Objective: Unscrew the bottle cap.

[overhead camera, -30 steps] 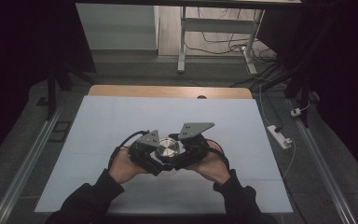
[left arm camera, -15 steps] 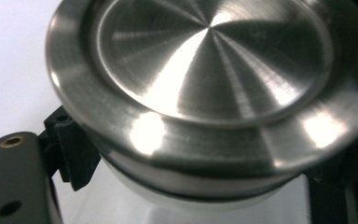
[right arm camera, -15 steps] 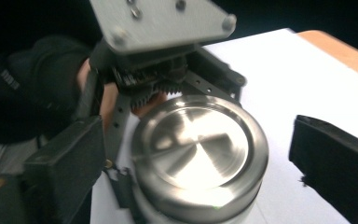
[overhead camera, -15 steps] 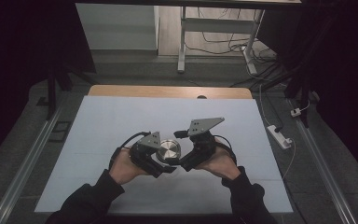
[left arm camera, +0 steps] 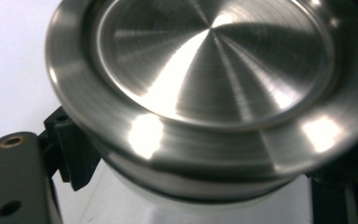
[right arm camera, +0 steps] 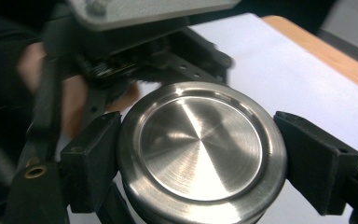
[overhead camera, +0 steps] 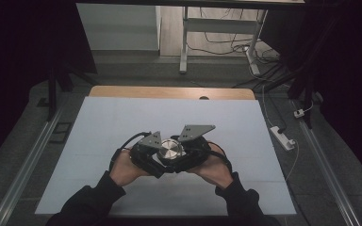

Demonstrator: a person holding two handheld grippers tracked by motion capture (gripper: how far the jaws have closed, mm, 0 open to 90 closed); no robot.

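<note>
Both tongs meet at one object above the near middle of the desk [overhead camera: 122,117]: a jar with a round brushed-steel lid [overhead camera: 170,150].

Left tongs [overhead camera: 156,157]: closed on the jar. In the left gripper view a ribbed black pad [left arm camera: 72,149] sits against the jar's side just under the lid [left arm camera: 209,79] rim, on clear glass [left arm camera: 135,205]. The lid is very close to this camera and tilted toward it.

Right tongs [overhead camera: 183,156]: jaws have just been closing, with the lid between them. In the right gripper view the lid [right arm camera: 200,144] sits between the two black pads [right arm camera: 93,158]; the near-side pad touches its rim and the other stands at the opposite rim, so the tongs hold the lid across its width. The left tongs' body and a hand [right arm camera: 74,98] lie just behind the lid in this view.

In the high view each hand [overhead camera: 125,169] grips its tool from the near edge, and the two grey plates [overhead camera: 195,132] rise on either side of the lid. The desk's white sheet ends short of a wooden strip [overhead camera: 169,92] at the far edge.
</note>
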